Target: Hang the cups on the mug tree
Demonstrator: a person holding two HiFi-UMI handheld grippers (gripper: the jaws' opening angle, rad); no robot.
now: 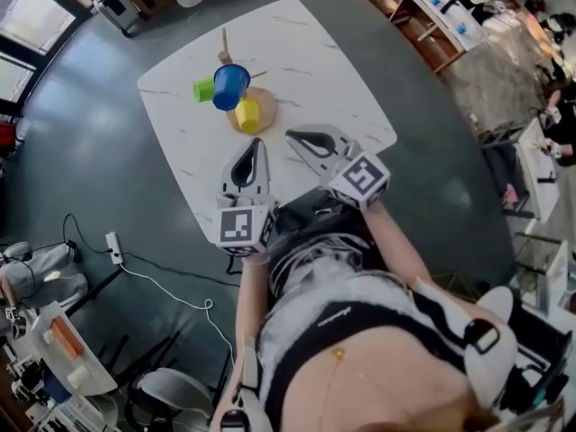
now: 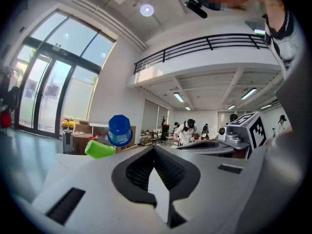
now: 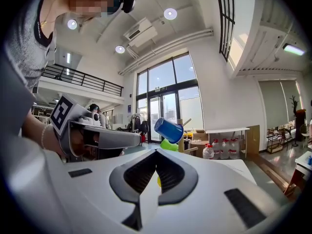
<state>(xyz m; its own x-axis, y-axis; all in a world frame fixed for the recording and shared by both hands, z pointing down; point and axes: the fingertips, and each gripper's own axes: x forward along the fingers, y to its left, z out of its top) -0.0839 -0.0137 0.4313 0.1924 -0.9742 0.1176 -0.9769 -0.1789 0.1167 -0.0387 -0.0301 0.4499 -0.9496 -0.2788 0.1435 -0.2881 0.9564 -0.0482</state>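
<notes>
A wooden mug tree (image 1: 225,41) stands on a round base at the far middle of the white table (image 1: 315,52). A blue cup (image 1: 230,85) and a green cup (image 1: 204,89) hang from its pegs, and a yellow cup (image 1: 247,114) hangs low over the base. My left gripper (image 1: 258,140) lies near the table's front edge, shut and holding nothing. My right gripper (image 1: 290,135) is just right of it, also shut and holding nothing. In the left gripper view the blue cup (image 2: 120,129) and green cup (image 2: 100,149) show beyond the left gripper (image 2: 154,149). The right gripper view shows the blue cup (image 3: 169,129) beyond the right gripper (image 3: 157,151).
A power strip with a white cable (image 1: 114,246) lies on the dark floor to the left. Chairs and cluttered desks (image 1: 54,340) stand at lower left, more desks (image 1: 441,16) at upper right. Water jugs (image 3: 222,149) and boxes stand beyond the table.
</notes>
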